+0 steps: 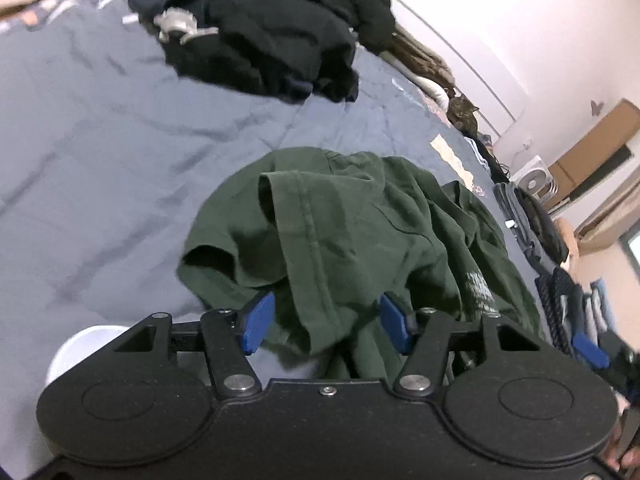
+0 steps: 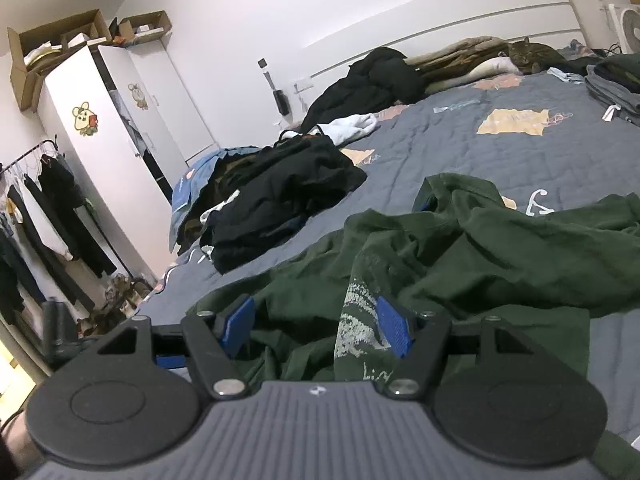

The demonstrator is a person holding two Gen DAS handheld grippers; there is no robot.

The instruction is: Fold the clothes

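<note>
A crumpled dark green T-shirt [image 1: 340, 232] with white print lies on the grey-blue bedspread [image 1: 100, 152]. My left gripper [image 1: 326, 322] is open at the shirt's near edge, with a fold of the fabric lying loose between its blue pads [image 1: 258, 322]. In the right wrist view the same shirt [image 2: 500, 248] spreads across the bed. My right gripper [image 2: 316, 326] is open too, its pads [image 2: 394, 330] standing on either side of the printed part of the cloth. Neither gripper pinches the fabric.
A heap of black clothes [image 2: 280, 196] sits further up the bed [image 2: 460, 152]. A cat [image 2: 528, 54] rests on blankets at the headboard. Folded garments [image 1: 536, 220] line the bed's right edge. A white wardrobe [image 2: 108, 128] and a clothes rack [image 2: 40, 208] stand to the left.
</note>
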